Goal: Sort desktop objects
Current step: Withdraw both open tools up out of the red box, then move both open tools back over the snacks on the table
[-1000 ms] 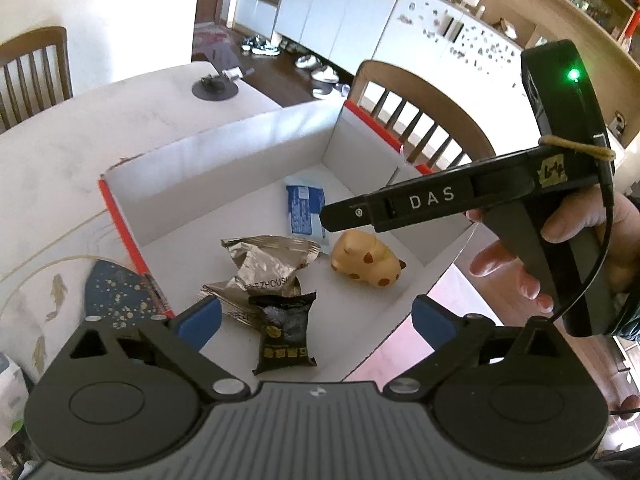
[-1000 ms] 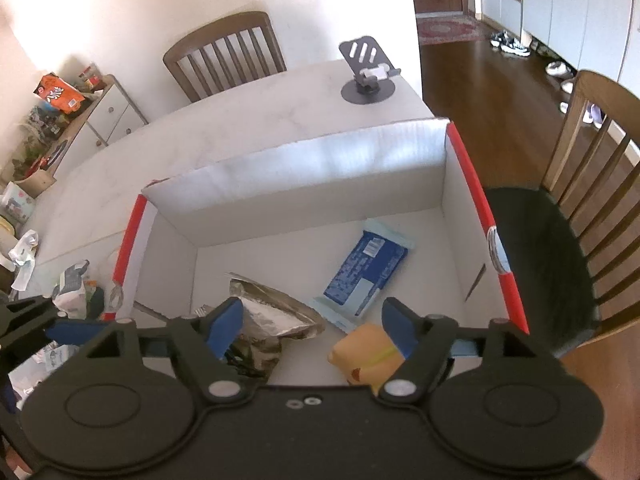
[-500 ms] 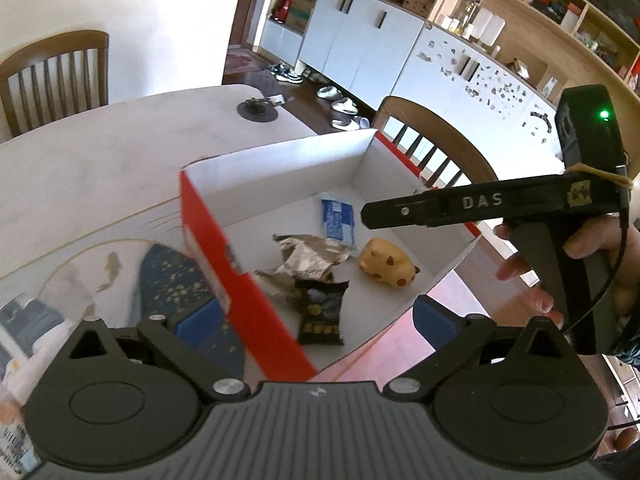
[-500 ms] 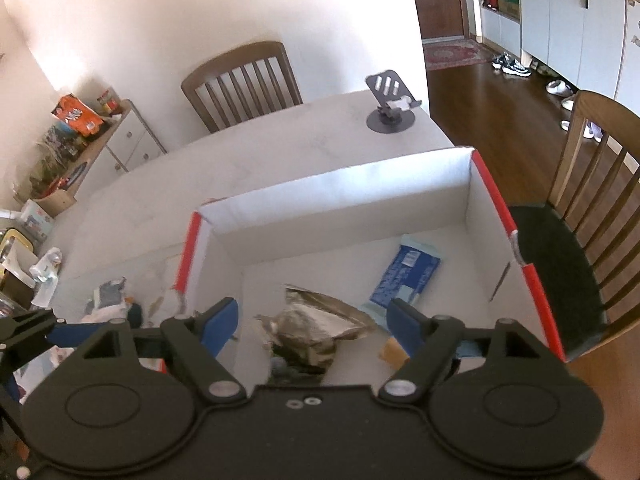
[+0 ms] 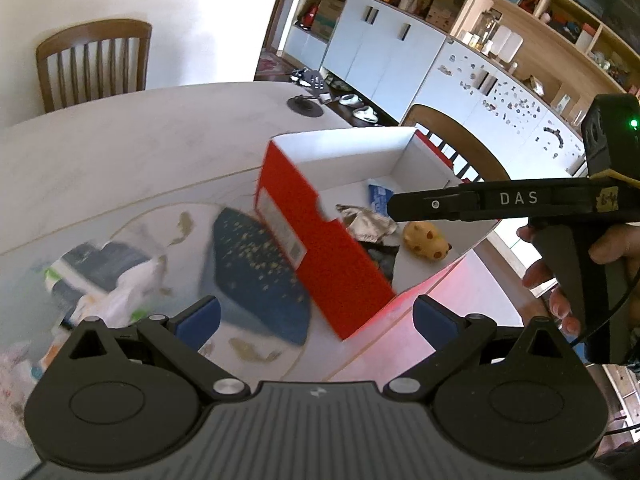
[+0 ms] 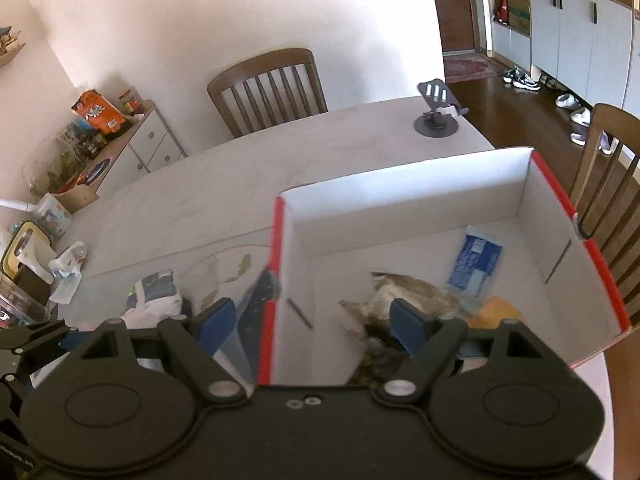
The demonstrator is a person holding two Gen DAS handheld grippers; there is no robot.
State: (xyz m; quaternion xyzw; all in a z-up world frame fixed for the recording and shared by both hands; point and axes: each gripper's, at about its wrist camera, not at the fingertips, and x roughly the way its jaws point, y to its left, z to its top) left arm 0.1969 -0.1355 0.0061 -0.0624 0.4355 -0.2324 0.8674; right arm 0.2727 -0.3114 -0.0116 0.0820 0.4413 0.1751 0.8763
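A red box [image 5: 320, 248] with a white inside stands on the table's right end. In it lie a blue packet [image 6: 474, 260], a crumpled silver packet [image 6: 404, 292], a dark packet [image 5: 380, 256] and a yellow spotted toy [image 5: 426, 240]. Left of the box, loose white and blue packets [image 5: 100, 276] lie blurred on a fish-patterned mat [image 5: 256, 264]. My left gripper [image 5: 316, 320] is open and empty, above the box's near left corner. My right gripper [image 6: 312, 320] is open and empty, straddling the box's left wall; a hand holds it over the box, one finger [image 5: 432, 204] showing side-on.
A phone stand [image 6: 436, 120] sits at the table's far right corner. Wooden chairs stand behind the table [image 6: 268, 88] and right of the box [image 6: 608, 168]. Bags and clutter [image 6: 24, 248] crowd the table's left end. The table edge runs just right of the box.
Both grippers have drawn back and to the left, out from over the box's inside. The box's red outer wall and the loose packets on the mat have come into view.
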